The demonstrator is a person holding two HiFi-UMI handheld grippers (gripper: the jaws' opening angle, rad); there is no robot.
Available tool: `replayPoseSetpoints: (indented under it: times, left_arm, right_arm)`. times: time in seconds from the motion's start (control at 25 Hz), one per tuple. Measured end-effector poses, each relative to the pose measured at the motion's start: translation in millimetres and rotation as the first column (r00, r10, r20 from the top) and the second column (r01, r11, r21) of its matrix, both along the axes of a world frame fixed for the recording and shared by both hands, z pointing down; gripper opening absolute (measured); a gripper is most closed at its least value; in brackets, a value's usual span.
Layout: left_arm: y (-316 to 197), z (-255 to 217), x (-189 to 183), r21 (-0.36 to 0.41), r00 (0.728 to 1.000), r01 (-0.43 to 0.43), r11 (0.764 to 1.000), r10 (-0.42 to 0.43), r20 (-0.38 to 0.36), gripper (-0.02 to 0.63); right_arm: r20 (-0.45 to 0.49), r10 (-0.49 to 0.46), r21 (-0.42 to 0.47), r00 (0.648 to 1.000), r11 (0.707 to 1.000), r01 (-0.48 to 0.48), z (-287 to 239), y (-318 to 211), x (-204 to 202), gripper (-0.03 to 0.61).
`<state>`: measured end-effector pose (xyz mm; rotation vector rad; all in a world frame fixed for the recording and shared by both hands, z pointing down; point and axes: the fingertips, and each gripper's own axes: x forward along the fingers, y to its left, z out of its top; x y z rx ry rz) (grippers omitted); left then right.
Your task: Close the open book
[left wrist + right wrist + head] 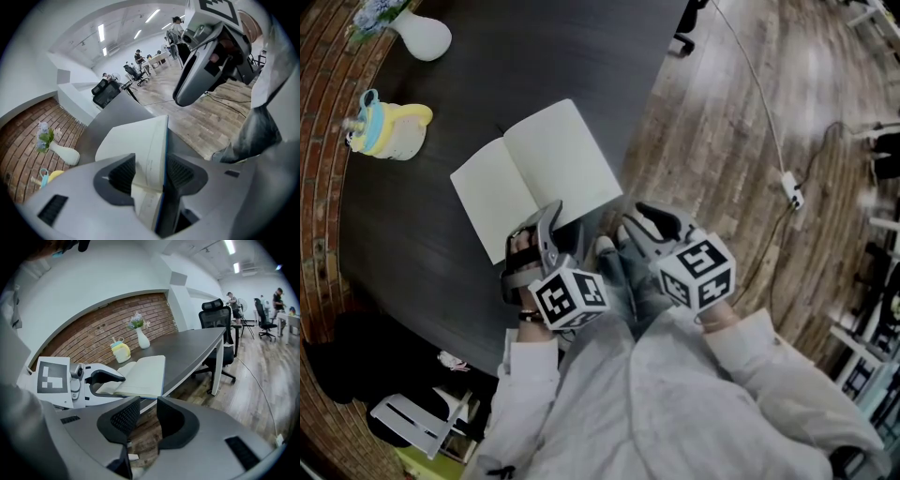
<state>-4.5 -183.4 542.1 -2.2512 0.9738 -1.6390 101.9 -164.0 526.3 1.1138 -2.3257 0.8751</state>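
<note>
- The left gripper (152,169) is held at the near edge of the open book (539,173). Its jaws are spread wide, and the page block and blue cover are taken in between them. The cover lies against one pad, but the pads are not seen to squeeze.
- The right gripper (143,420) is held just beside the left one, off the table's edge and above the wooden floor (722,141). Its jaws are partly apart and nothing is held; only floorboards are seen through the gap.
- The book is laid open and flat, blank pages up, at the near side of the dark table (487,75). Its right-hand page reaches close to the table's edge.
- Farther back, well apart from the book, a yellow-and-blue cup (389,127) is set near the table's left side.
- Beyond the cup, a white vase (427,36) with flowers is stood by the brick wall (108,324).
- A black office chair (215,315) is seen at the table's far end.
</note>
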Motion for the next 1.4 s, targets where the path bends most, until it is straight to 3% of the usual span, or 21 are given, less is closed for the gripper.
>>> replayPoseSetpoints:
  times: [0.12,0.28,0.48,0.6,0.8,0.96,1.4]
  left_arm:
    - [2.4,0.1,2.5,-0.006,1.000,-0.013,1.000,0.013,-0.005,0.196]
    - [9.8,1.8,6.8,-0.017,0.999,-0.013,1.000,0.013,-0.033,0.087]
    - [12.1,-1.6,6.3,-0.013,0.998,0.005,1.000,-0.006,-0.061,0.069]
    - [14.1,-3.4,5.5,-0.018,0.996,0.018,1.000,-0.020,-0.087,0.064]
    - [14.5,-6.5,4.7,-0.024,0.990,0.060,0.998,-0.062,-0.127,0.058]
    - [16.1,-10.0,4.0,-0.028,0.985,0.073,0.997,-0.076,-0.155,0.057]
    - [16.8,-17.7,1.1,-0.036,0.968,0.114,0.993,-0.119,-0.219,0.047]
  right_arm:
    - [-0.003,-0.002,-0.002,1.000,1.000,0.002,1.8,-0.1,1.0,0.089]
    - [0.003,-0.004,-0.005,1.000,1.000,0.004,4.0,-2.2,2.5,0.089]
    - [0.050,0.016,0.003,0.999,1.000,-0.016,2.2,-11.3,-1.5,0.089]
    - [0.132,0.046,-0.036,0.990,0.998,-0.041,0.4,-15.8,-5.0,0.089]
    - [0.245,0.105,-0.124,0.964,0.989,-0.077,0.9,-21.1,-4.9,0.095]
    - [0.366,0.167,-0.222,0.915,0.971,-0.089,-3.3,-23.1,-8.3,0.131]
    - [0.480,0.214,-0.321,0.851,0.945,-0.057,-5.5,-38.2,-28.1,0.155]
